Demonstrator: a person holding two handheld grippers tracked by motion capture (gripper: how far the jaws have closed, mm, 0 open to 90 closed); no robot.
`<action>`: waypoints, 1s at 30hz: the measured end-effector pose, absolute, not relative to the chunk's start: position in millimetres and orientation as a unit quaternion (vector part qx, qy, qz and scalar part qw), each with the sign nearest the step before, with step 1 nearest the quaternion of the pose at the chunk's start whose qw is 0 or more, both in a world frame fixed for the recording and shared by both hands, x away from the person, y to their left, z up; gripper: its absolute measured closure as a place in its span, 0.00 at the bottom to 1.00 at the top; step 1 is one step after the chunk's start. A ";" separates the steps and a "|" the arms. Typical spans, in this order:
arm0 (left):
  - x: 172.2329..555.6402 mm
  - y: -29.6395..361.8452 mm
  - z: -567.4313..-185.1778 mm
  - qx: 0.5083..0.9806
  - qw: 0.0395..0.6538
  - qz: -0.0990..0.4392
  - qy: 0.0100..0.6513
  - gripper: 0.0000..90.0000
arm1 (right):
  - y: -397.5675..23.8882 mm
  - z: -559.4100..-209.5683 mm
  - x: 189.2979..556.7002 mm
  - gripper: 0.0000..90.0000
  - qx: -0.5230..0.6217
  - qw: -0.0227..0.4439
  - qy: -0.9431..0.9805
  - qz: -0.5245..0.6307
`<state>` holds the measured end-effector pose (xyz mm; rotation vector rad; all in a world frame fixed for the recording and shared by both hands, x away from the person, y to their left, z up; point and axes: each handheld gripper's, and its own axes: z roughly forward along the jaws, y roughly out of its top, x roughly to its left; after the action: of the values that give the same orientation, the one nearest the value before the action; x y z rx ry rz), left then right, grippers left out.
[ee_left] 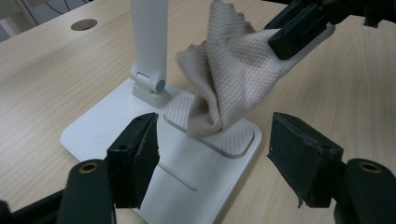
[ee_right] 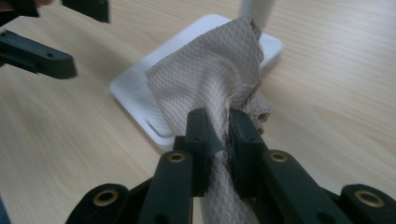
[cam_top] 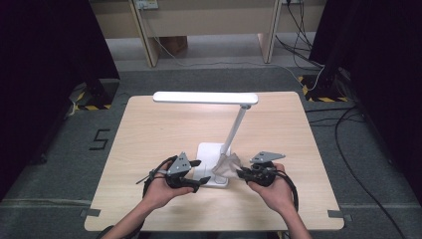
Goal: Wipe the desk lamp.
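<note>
A white desk lamp stands mid-table, with its flat base between my two hands. A beige waffle-weave cloth hangs over the base's ribbed pad. My right gripper is shut on the cloth, which is bunched between its pads. My left gripper is open at the base's left side, its jaws wide apart with nothing between them and clear of the cloth.
The lamp's stem leans back to a long light bar across the far half of the wooden table. Cables trail from both grippers. Beyond the table are grey floor, desk legs and loose wires.
</note>
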<state>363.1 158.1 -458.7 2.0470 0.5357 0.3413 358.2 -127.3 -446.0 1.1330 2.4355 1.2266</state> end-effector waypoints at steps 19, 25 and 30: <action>366.1 162.6 -469.6 0.862 0.449 0.158 0.176 0.44 | -77.2 -432.6 366.0 0.89 0.323 0.049 0.835 0.443; 368.1 164.9 -468.6 0.864 0.439 0.174 0.177 0.41 | -76.2 -428.8 365.7 0.89 0.320 0.042 0.834 0.448; 368.4 167.6 -469.8 0.856 0.448 0.172 0.193 0.35 | -74.8 -428.7 365.7 0.89 0.316 0.038 0.835 0.449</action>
<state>368.4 167.6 -469.8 2.1181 0.4769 0.4263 365.7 -74.8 -428.7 0.9702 2.5609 1.3772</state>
